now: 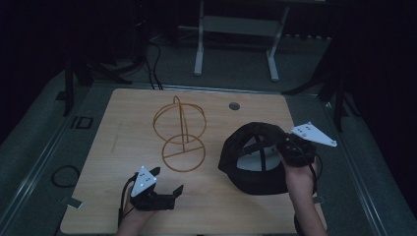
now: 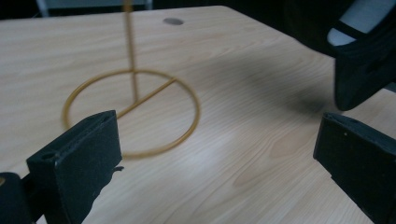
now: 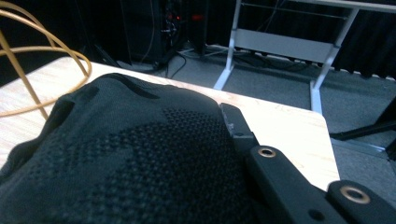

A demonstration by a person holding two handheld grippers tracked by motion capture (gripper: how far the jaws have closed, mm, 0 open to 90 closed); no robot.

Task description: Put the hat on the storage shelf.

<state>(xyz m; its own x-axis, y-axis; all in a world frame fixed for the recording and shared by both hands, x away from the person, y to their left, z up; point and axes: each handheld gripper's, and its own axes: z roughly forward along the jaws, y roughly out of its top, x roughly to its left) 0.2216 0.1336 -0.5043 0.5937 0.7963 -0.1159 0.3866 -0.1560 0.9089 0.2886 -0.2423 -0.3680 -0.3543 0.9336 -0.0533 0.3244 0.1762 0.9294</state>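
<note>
A black mesh cap (image 1: 259, 132) hangs upside down over the right side of the wooden table (image 1: 123, 128). My right gripper (image 1: 290, 150) is shut on its rim. In the right gripper view the cap (image 3: 121, 158) drapes over the jaws, leaving one finger (image 3: 243, 135) showing at its edge. A gold wire stand (image 1: 183, 130) with a round base and looped top rises at the table's middle. My left gripper (image 1: 168, 179) is open near the front left, holding nothing. Its jaws (image 2: 215, 135) point toward the stand's base ring (image 2: 135, 88) and the cap (image 2: 364, 70).
A round hole (image 1: 234, 105) sits near the table's far edge. White frame legs (image 1: 199, 49) stand on the floor behind the table. A cable loop (image 1: 65, 175) lies on the floor at the left. Bare wood lies between the stand and the cap.
</note>
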